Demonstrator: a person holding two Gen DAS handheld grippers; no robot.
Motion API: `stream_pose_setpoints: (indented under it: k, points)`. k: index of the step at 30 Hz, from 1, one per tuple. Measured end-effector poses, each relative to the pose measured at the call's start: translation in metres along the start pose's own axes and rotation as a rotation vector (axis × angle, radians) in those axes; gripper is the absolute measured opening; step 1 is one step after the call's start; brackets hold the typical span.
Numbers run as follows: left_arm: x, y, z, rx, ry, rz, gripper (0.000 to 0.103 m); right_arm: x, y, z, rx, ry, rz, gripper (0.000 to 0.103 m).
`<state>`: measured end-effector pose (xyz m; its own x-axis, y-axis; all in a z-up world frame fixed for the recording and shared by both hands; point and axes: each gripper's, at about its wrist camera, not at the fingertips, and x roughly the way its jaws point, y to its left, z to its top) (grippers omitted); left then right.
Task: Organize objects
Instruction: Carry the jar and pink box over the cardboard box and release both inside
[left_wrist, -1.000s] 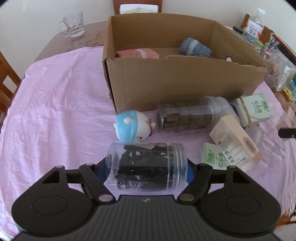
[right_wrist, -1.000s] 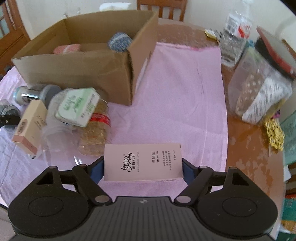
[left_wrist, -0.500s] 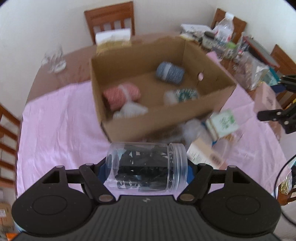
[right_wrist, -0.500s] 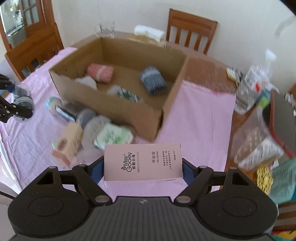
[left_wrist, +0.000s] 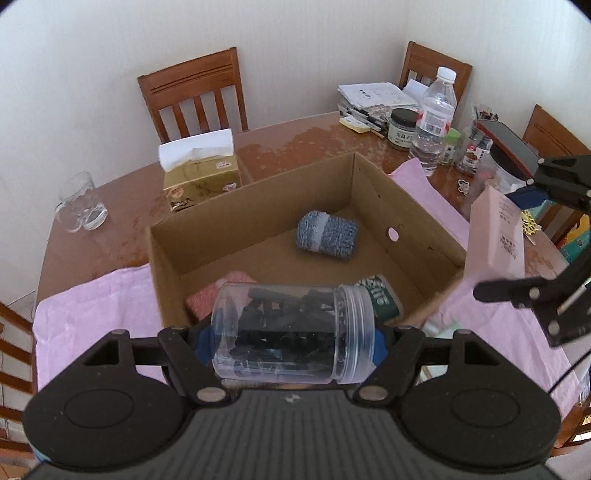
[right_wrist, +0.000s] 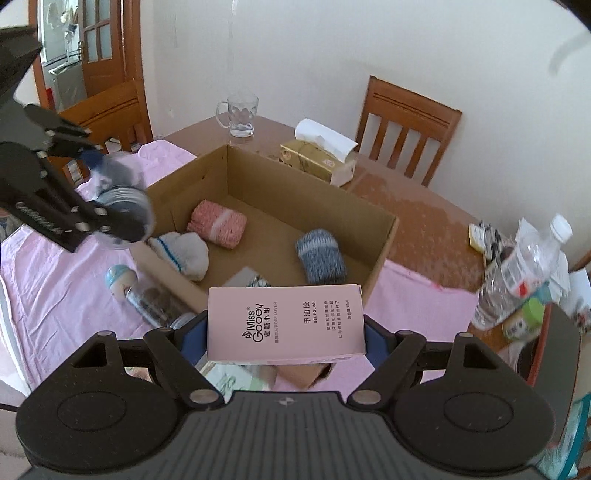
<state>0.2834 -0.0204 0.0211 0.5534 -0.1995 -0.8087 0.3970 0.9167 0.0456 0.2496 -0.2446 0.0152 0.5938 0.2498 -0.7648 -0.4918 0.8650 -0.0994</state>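
The left gripper (left_wrist: 291, 341) pinches a clear ribbed plastic jar (left_wrist: 291, 332) of black pieces, lying sideways between its blue pads above the near wall of the open corrugated cardboard box (left_wrist: 369, 192). The right gripper (right_wrist: 284, 332) clamps a flat pink carton (right_wrist: 284, 321) printed "Miss Gooey", held above the box's near corner. Both tilt downward toward 2 knitted rolls, blue-grey (right_wrist: 321, 256) and pink (right_wrist: 216, 223), in the box on the wrinkled pink cloth (right_wrist: 55, 280).

Both wrist views look steeply down from above, sharing cardboard box (left_wrist: 258, 229) (right_wrist: 288, 184) from opposite sides.
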Motion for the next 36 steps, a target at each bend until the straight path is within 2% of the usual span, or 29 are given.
stream_pose_setpoints:
  k: [13,15,16,23,36]
  points:
    - [0.05,0.014,0.016,-0.056,0.015,0.011,0.075,0.025,-0.01,0.02,-0.013,0.017,0.009,0.085]
    - [0.055,0.015,0.015,-0.061,0.008,0.028,0.081,0.03,-0.011,0.022,-0.011,0.023,0.01,0.085]
    - [0.057,0.016,0.014,-0.066,0.012,0.034,0.089,0.032,-0.011,0.023,-0.01,0.026,0.011,0.085]
    - [0.042,0.02,0.004,-0.078,-0.006,0.009,0.094,0.043,-0.01,0.029,-0.011,0.041,0.014,0.085]
    - [0.014,0.024,-0.022,-0.077,-0.002,0.017,0.094,0.066,-0.014,0.044,0.007,0.053,0.004,0.085]
